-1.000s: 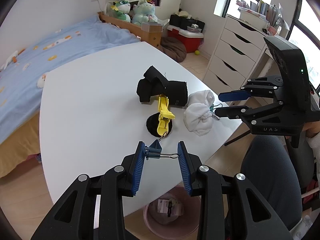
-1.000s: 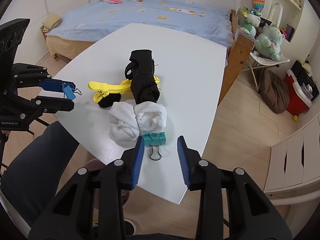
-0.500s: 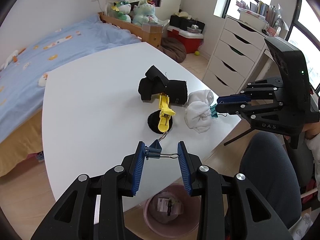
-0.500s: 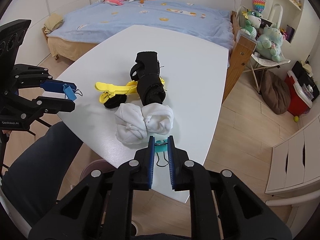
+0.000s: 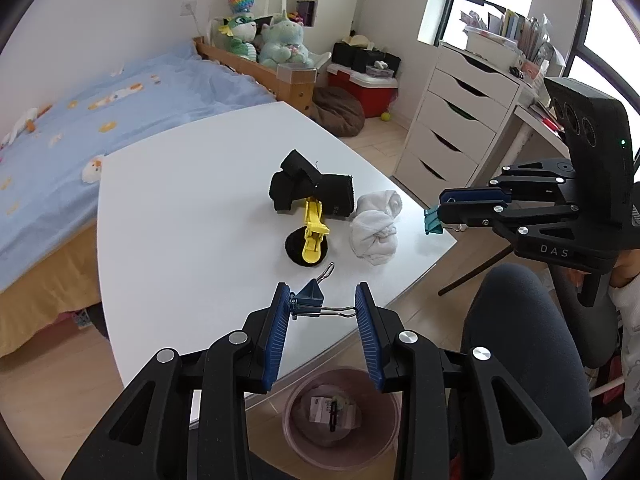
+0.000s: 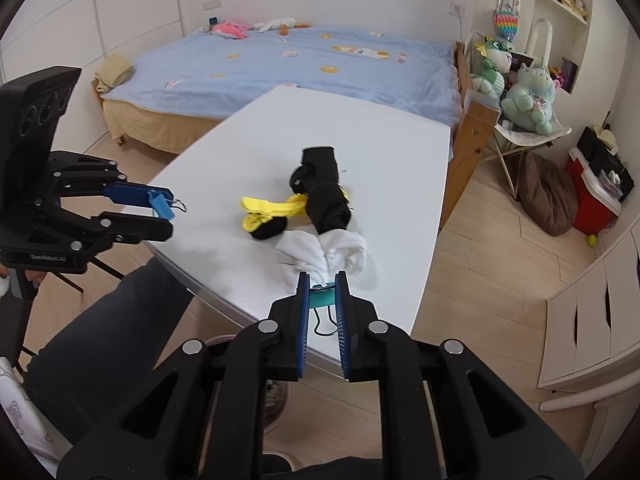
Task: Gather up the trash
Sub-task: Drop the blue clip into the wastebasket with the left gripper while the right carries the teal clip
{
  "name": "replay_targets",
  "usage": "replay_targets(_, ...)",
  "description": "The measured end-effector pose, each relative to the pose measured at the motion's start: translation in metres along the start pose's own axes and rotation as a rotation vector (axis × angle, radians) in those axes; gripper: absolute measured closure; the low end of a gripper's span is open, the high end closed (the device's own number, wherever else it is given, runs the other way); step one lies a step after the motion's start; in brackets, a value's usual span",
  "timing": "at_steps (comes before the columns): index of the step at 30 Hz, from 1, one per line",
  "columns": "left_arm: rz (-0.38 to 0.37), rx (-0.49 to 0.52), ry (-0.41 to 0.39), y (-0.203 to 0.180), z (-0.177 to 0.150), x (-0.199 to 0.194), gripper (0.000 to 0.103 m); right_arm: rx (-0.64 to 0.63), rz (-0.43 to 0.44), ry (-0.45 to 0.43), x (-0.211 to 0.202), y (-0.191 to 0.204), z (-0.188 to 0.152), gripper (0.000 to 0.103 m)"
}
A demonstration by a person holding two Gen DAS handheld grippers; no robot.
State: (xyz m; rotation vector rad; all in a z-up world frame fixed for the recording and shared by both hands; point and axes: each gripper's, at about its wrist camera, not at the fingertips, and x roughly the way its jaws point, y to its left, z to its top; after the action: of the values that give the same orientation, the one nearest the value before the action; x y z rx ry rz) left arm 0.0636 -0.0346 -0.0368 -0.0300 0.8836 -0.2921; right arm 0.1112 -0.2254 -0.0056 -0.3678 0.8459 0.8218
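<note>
Left gripper [image 5: 322,312]: blue binder clip [image 5: 307,299] held lengthwise between wide-set fingers.
Right gripper [image 6: 323,300]: teal binder clip [image 6: 322,299] pinched, nearly closed.
Bin [image 5: 344,416]: at 6 o'clock below the table [image 5: 180,216]; clips should be carried over it before release.

A home bedroom: bed [image 6: 304,64], plush toys [image 6: 524,96], drawers [image 5: 452,128].

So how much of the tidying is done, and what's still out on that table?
Some bits already lie in the pink bin under the white table. Each claw holds a binder clip: the left claw a blue clip, the right claw a teal clip. Still out: the white sock bundle, black cloth and yellow clip.
</note>
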Motion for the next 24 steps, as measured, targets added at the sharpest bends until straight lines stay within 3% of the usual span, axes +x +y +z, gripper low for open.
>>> replay_targets(8,-0.013,0.023,-0.011,-0.014,-0.014,-0.018,0.07,0.008,0.043,-0.057,-0.027,0.024,-0.007,0.091)
replay_targets(24,-0.044,0.066,0.043,-0.042,-0.058,-0.028,0.07,0.034,0.12,-0.071,-0.05,0.058,-0.045,0.091)
